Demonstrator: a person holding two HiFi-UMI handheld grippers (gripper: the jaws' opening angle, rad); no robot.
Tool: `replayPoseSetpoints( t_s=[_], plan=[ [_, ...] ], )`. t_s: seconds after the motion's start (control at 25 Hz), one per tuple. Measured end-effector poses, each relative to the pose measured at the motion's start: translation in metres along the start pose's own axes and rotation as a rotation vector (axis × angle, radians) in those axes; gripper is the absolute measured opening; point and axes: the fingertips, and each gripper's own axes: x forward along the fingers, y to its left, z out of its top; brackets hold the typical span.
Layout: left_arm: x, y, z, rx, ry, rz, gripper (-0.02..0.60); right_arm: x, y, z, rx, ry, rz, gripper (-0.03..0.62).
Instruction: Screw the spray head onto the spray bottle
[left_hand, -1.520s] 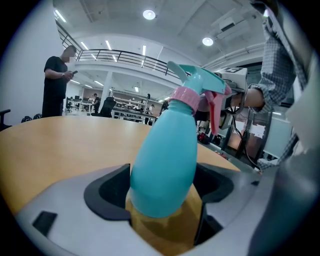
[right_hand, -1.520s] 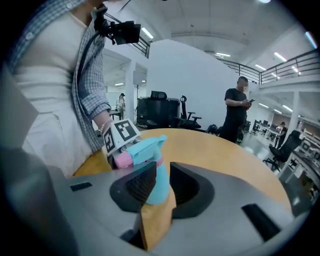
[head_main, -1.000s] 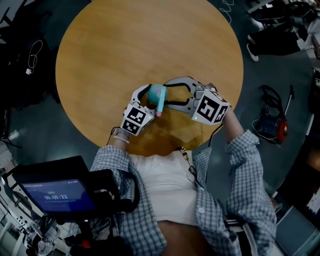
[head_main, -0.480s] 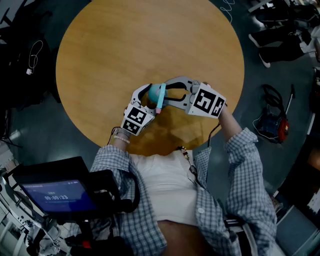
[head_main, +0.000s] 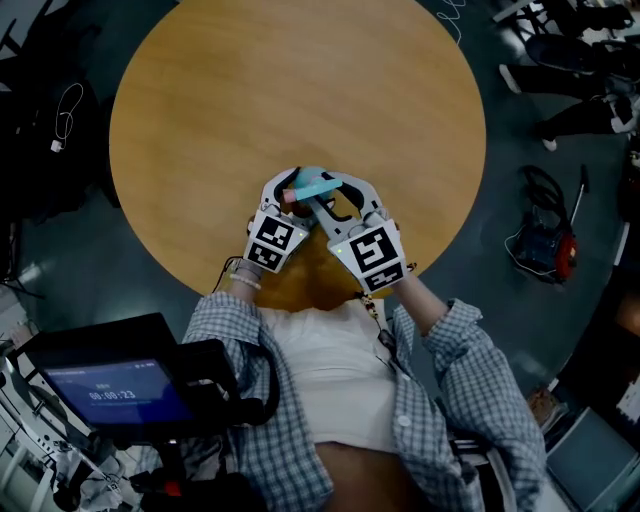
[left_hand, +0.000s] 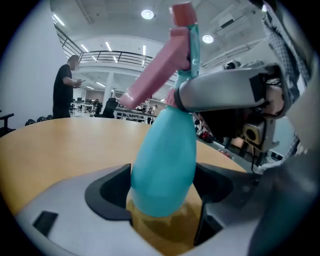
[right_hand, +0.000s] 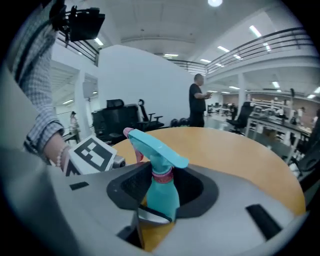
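Note:
A teal spray bottle (left_hand: 165, 160) stands upright near the front edge of the round wooden table (head_main: 300, 80). My left gripper (head_main: 290, 188) is shut on the bottle's lower body (right_hand: 164, 197). The spray head (right_hand: 157, 150) is teal with a pink trigger (left_hand: 150, 80) and a pink collar, and it sits on the bottle's neck. My right gripper (head_main: 326, 192) is shut on the spray head at the collar, one finger (left_hand: 225, 90) crossing the neck. In the head view the nozzle (head_main: 300, 190) points left. The neck thread is hidden.
The table edge runs just behind both grippers, close to the person's body. A screen on a stand (head_main: 115, 390) sits at the lower left. Bags and cables (head_main: 545, 245) lie on the floor to the right. A person (right_hand: 198, 100) stands beyond the table.
The right gripper has closed on the spray head and swung round from the right side toward the person's body. The head has turned with it; its nozzle now points left. The left gripper stayed put.

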Motion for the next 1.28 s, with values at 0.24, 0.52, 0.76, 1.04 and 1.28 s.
replayPoseSetpoints(
  t_s=[0.24,0.52,0.76,1.04,1.28],
  plan=[
    [0.002,0.001,-0.001,0.01,0.009,0.014,0.385,0.0,-0.003,-0.002,0.066,-0.039,-0.22,0.126],
    [0.003,-0.004,-0.002,0.041,0.027,-0.063,0.385,-0.002,0.016,-0.01,-0.206,-0.004,0.185,0.253],
    [0.0,-0.009,-0.004,0.073,0.047,-0.169,0.385,-0.01,0.005,-0.006,-0.457,0.011,0.451,0.248],
    [-0.002,-0.011,-0.004,0.072,0.05,-0.2,0.385,-0.014,0.011,-0.006,-0.574,0.048,0.551,0.123],
    [-0.004,-0.01,-0.004,0.057,0.036,-0.137,0.385,-0.013,0.014,-0.001,-0.349,-0.023,0.336,0.123]
  ],
)
